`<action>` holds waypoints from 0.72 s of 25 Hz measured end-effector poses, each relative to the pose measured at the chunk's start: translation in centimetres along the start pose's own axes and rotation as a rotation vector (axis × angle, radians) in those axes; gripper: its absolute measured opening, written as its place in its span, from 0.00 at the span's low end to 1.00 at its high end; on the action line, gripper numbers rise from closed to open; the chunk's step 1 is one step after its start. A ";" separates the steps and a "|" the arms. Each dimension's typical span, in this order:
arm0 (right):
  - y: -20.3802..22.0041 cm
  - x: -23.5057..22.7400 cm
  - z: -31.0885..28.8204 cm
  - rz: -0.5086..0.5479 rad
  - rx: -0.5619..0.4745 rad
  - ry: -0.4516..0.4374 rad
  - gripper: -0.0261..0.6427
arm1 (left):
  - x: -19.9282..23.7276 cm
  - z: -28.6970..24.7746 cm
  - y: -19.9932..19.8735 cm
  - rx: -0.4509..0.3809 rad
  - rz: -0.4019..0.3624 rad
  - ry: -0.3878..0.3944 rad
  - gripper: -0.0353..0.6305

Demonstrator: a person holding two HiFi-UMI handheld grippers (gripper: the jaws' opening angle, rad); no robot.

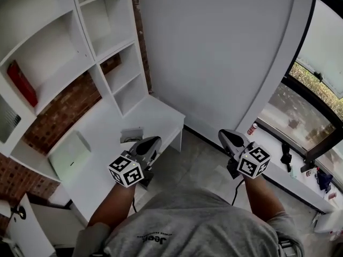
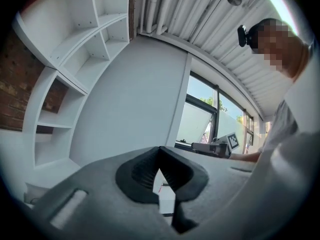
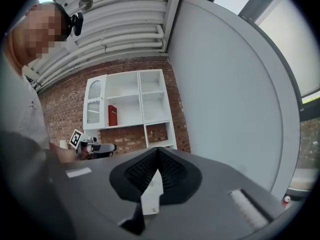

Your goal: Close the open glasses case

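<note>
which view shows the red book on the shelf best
The head view: the red book appears largest there, in its shelf compartment. The right gripper view shows it small and far; the left gripper view misses it.

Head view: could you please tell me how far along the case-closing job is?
Done: nothing visible. In hand: nothing; the left gripper and right gripper are shut, empty, touching nothing. Remaining: everything; the small grey object on the white desk may be the case, too small to tell.
</note>
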State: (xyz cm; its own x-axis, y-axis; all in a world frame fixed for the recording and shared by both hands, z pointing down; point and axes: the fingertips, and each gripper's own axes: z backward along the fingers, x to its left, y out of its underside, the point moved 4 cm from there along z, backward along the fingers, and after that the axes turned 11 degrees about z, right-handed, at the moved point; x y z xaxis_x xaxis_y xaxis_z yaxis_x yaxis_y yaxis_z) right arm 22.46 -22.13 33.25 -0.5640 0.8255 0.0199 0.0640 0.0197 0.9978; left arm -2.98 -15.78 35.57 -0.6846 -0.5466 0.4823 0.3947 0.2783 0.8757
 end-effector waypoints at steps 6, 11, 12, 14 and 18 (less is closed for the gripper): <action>-0.8 -8.2 -2.6 0.009 0.000 -0.044 0.05 | 1.3 -8.0 -1.2 -0.008 -0.009 -0.031 0.05; -0.6 -11.2 -5.4 -0.005 0.000 -0.070 0.05 | 3.5 -10.7 -1.9 -0.001 -0.001 -0.053 0.05; -0.5 -11.5 -6.0 -0.006 0.003 -0.068 0.05 | 4.1 -11.0 -2.1 0.001 0.001 -0.054 0.05; -0.2 -12.0 -7.5 -0.007 0.012 -0.054 0.05 | 5.5 -11.4 -2.6 0.006 0.006 -0.050 0.05; -0.2 -11.8 -10.6 0.006 0.025 -0.009 0.05 | 8.6 -11.8 -3.8 0.025 0.009 -0.006 0.05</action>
State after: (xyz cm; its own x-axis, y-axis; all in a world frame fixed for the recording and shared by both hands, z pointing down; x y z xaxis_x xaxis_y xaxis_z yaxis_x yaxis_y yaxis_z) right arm 20.38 -37.88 33.50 -0.5561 0.8308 0.0250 0.0878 0.0288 0.9957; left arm -3.15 -30.86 36.10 -0.6850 -0.5392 0.4899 0.3849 0.3031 0.8718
